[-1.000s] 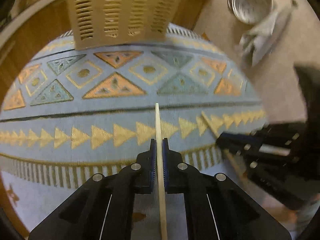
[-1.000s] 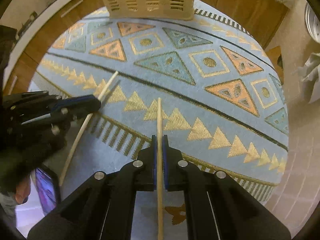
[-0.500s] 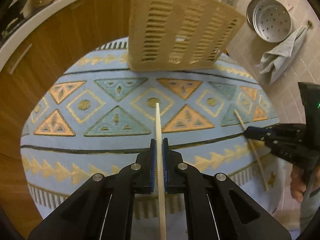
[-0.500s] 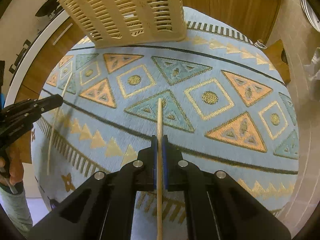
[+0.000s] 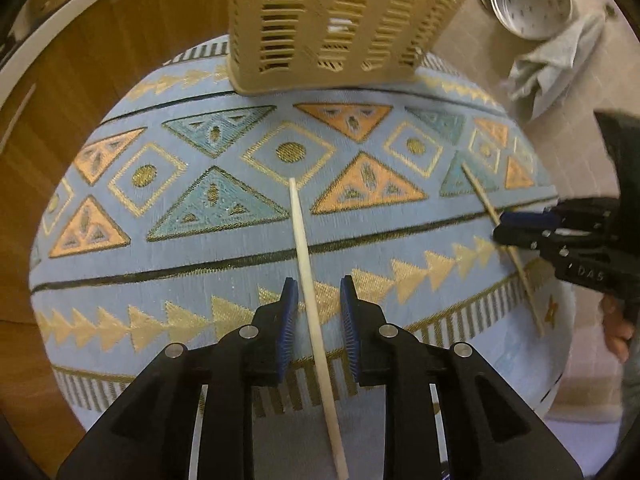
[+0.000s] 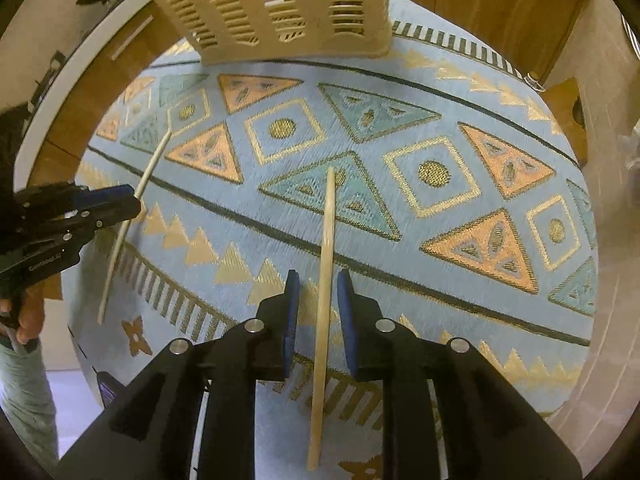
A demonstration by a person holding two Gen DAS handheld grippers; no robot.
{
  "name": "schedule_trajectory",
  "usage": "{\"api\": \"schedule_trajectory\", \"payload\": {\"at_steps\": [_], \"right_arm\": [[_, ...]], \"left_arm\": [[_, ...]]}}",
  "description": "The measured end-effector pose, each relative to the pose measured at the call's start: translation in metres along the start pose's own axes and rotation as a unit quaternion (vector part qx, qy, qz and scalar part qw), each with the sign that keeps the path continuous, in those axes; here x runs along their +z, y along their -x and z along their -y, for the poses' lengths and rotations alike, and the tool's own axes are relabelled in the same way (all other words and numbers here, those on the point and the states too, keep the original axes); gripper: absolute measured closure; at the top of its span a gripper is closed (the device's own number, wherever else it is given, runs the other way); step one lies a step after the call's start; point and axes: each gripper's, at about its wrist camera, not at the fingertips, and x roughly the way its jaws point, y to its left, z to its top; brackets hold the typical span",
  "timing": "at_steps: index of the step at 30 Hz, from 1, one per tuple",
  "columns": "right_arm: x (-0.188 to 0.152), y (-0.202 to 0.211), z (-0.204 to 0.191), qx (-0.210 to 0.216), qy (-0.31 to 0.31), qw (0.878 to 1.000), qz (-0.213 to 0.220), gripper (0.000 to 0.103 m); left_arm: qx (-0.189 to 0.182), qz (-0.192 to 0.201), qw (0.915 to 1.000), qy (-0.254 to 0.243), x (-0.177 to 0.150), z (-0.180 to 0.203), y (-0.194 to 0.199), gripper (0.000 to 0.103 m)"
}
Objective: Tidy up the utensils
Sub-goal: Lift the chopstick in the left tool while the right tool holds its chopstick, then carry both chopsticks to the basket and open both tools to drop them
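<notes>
My left gripper (image 5: 319,292) is open; a pale wooden chopstick (image 5: 306,256) lies loose between its blue pads, touching neither. My right gripper (image 6: 318,286) is open too, with a second wooden chopstick (image 6: 327,236) free between its pads. Each gripper shows in the other's view: the right one at the right edge (image 5: 516,226), the left one at the left edge (image 6: 120,202), each with its chopstick across the jaws. A beige slotted utensil basket (image 5: 332,20) stands at the far side of the patterned mat; it also shows in the right wrist view (image 6: 272,0).
A round blue patterned mat (image 5: 200,240) covers the table (image 5: 60,100), whose wooden edge shows around it. A perforated metal pan (image 5: 528,0) and a grey cloth (image 5: 560,64) hang on the tiled wall at right. Wooden cabinets (image 6: 500,12) stand behind.
Both grippers have opened and let go of their chopsticks, which now sit loose between the pads. Both moved closer to the basket over the last second.
</notes>
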Motion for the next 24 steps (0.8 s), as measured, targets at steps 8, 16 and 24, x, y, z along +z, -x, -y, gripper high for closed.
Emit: {"api": "schedule_trajectory", "payload": {"at_steps": [8,16,24], "right_arm": [[0.005,-0.002,-0.013,-0.001,0.025,1.000,0.002,0.099],[0.009,0.087,-0.020,0.089,0.038,0.981,0.169,0.099],[0.039,0.174,-0.019,0.082,0.017,0.915,0.395,0.099]], "left_arm": [[0.039,0.021,0.9989,-0.015,-0.001,0.012,0.001,0.100],[-0.037,0.210,0.9761,0.044,0.003,-0.007,0.083,0.100],[-0.027,0.426,0.9015,0.073,0.051,-0.003,0.172,0.100]]}}
